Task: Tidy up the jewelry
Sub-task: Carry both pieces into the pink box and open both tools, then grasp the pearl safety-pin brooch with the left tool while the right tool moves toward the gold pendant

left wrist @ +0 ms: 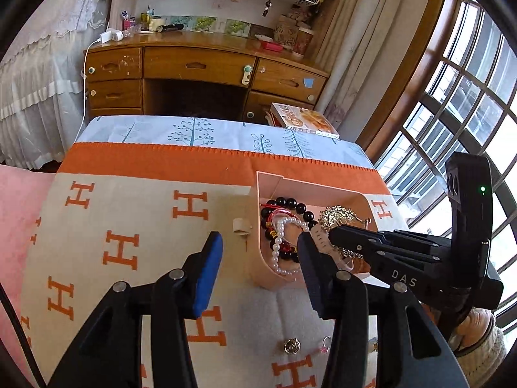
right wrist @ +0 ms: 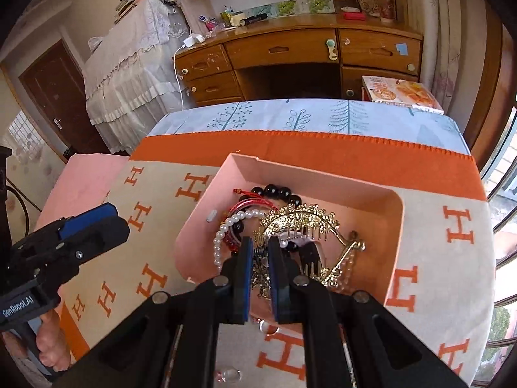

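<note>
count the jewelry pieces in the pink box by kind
black bead bracelet: 1
white pearl bracelet: 1
red string bracelet: 1
gold hair comb: 1
dark gold piece shut in the right hand-held gripper: 1
total: 5 that can be told apart in the pink box

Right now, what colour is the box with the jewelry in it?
Pink. The box shows best in the right wrist view.

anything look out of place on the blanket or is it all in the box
Not all. A gold ring-like piece and a small pink trinket lie loose on the blanket, outside the pink box that holds the bracelets.
</note>
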{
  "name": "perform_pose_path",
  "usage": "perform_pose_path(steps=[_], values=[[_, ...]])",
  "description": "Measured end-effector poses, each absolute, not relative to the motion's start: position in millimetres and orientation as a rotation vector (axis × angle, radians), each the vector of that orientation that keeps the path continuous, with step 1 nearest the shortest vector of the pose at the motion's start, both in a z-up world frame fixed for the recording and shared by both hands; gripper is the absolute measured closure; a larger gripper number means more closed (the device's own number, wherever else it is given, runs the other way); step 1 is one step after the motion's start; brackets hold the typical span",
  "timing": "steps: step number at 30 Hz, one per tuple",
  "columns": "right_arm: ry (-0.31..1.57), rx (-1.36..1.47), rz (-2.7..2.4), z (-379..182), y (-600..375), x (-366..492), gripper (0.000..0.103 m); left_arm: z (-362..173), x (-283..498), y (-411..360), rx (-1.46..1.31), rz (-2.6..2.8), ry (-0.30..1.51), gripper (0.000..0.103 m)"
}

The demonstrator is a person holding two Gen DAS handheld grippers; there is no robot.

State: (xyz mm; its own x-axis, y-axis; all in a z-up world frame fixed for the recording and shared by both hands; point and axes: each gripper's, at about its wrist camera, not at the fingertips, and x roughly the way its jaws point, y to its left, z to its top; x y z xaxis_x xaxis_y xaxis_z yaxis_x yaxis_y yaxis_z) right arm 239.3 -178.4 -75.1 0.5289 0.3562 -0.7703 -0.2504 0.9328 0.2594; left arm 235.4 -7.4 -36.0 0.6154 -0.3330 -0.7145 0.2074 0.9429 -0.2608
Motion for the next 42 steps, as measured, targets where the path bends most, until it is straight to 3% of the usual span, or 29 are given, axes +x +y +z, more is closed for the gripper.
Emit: perform_pose_path(steps=[8,25,42], values=[[0.961,0.197,0.302,-72.5,-186.7,237.1,0.089,-46.5,224.3,3.5,-0.140,-0.303,0.881,0.056],[0.924,0.171,0.339,-54.2,-191.4,167.0,0.088,-45.7,165.7,20.0,0.033,-0.316,0.905,0.056],[0.956,0.101,0.319,-59.8,-216.4,85.9,0.088,-99.2,98.4,1.4,0.372,-0.579,1.016,0.056]])
